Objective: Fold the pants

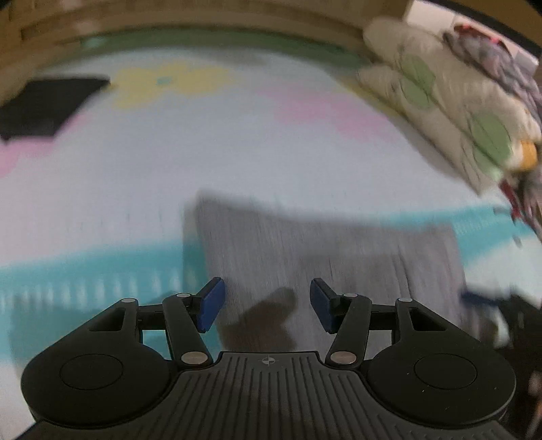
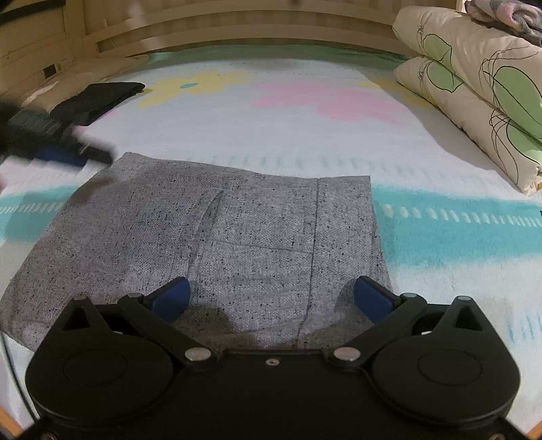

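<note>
On floral blanket (image 2: pixel 305 142), folded grey pants (image 2: pixel 220 237), stacked pillows (image 2: pixel 474 84), wooden headboard (image 2: pixel 237 30)

Both cameras ride just behind their grippers and look forward and steeply down over a bed (image 2: pixel 237 135) toward its wooden headboard (image 2: pixel 237 30). The left wrist view is motion-blurred and hangs close over the grey pants (image 1: pixel 305 243). The right wrist view sits equally close above the pants (image 2: pixel 237 237). Both share the pants, the black folded garment (image 2: pixel 98 96) far left, and the stacked pillows (image 2: pixel 474 94) at right.
</note>
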